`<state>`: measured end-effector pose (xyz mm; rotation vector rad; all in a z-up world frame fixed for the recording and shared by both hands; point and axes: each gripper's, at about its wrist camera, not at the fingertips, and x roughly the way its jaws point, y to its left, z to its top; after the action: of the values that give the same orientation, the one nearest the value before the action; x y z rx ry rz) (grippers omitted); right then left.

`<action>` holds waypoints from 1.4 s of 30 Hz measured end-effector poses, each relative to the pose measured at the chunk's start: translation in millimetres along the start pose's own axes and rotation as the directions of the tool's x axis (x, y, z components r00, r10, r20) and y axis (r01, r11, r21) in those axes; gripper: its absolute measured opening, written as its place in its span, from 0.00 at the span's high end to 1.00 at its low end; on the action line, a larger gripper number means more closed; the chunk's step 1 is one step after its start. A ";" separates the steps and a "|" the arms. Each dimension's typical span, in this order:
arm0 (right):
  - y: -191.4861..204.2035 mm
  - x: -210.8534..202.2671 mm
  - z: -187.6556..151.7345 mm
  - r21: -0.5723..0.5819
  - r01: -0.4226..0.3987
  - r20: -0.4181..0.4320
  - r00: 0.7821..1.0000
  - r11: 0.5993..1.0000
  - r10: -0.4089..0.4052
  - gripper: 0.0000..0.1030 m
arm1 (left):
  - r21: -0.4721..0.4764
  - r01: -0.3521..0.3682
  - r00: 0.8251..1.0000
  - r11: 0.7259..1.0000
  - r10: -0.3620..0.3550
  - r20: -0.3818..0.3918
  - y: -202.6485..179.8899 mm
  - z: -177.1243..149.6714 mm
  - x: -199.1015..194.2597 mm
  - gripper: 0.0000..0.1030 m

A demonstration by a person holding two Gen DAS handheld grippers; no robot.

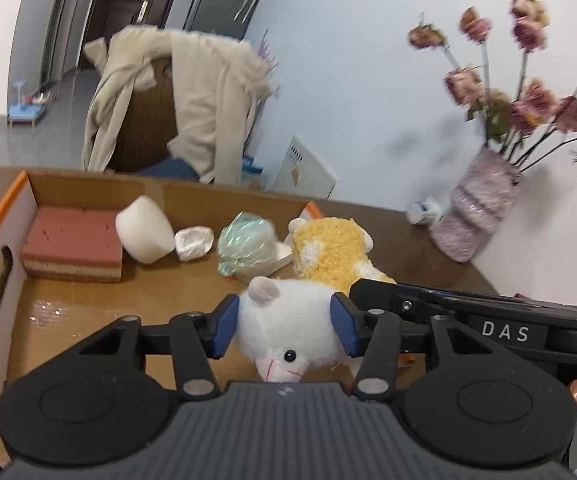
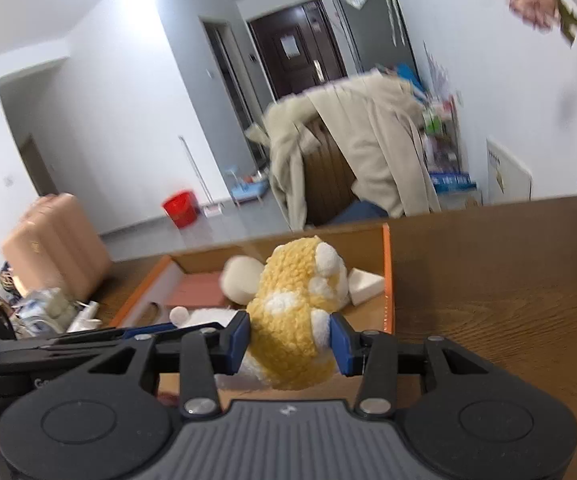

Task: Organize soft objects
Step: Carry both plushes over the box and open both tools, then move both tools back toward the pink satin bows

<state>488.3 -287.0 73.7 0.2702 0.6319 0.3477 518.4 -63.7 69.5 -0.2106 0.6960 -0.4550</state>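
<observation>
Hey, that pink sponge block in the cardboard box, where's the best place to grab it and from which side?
Grip the pink sponge block across its two short ends, coming straight down from above. It lies flat in the corner of the cardboard box, against the walls, so a side approach looks blocked. Both hand-held grippers are full: the left holds the white plush, the right the yellow one.

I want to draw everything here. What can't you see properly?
- White toy: its bottom, left view, hidden behind the left gripper.
- Yellow toy: its face, right view, turned away in the right gripper.
- Flowers: right view, blurred, cut off.
</observation>
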 end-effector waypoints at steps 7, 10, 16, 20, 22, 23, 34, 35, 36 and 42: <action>-5.2 37.8 -14.9 -0.035 0.100 -0.047 0.994 0.994 -0.102 0.65 | 0.007 0.002 0.996 1.000 -0.002 -0.088 2.9 -14.0 28.0 0.56; -4.1 36.6 -19.3 -0.050 0.134 -0.049 0.989 0.990 -0.136 0.64 | 0.011 -0.020 0.997 1.000 0.021 -0.080 0.6 -12.9 21.1 0.55; 7.9 -6.7 -10.2 -0.087 0.165 0.029 0.986 0.982 -0.163 0.61 | 0.078 -0.057 0.998 0.995 0.056 0.013 -9.9 -4.2 -47.3 0.43; 23.6 -58.7 -3.6 -0.133 0.158 0.098 0.984 0.978 -0.146 0.53 | 0.137 -0.113 0.990 0.984 0.100 0.098 -11.9 -7.6 -117.4 0.31; 31.1 -87.3 -4.3 -0.152 0.153 0.126 0.983 0.976 -0.135 0.45 | 0.178 -0.150 0.981 0.972 0.124 0.149 -13.3 -15.8 -154.4 0.28; 35.1 -102.5 -6.7 -0.161 0.151 0.139 0.982 0.975 -0.129 0.44 | 0.192 -0.168 0.976 0.967 0.136 0.170 -14.1 -20.0 -169.0 0.24; 74.1 -193.9 -67.5 -0.251 0.097 0.202 0.978 0.963 -0.046 0.27 | 0.279 -0.339 0.913 0.898 0.242 0.328 -34.3 -111.1 -273.5 0.10; 78.3 -200.9 -80.3 -0.264 0.094 0.204 0.978 0.960 -0.039 0.27 | 0.276 -0.336 0.913 0.901 0.239 0.331 -35.8 -122.9 -279.2 0.09; 82.1 -206.4 -91.8 -0.277 0.095 0.206 0.978 0.956 -0.037 0.27 | 0.270 -0.327 0.914 0.906 0.230 0.334 -35.3 -136.0 -286.2 0.08; 97.1 -231.6 -170.4 -0.351 0.139 0.262 0.964 0.926 -0.046 0.20 | 0.227 -0.354 0.895 0.907 0.258 0.364 -33.9 -206.0 -308.9 0.05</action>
<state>186.5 -266.6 97.4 -0.0769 0.3195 0.3268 163.0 44.1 101.7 0.1023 0.3194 -0.2013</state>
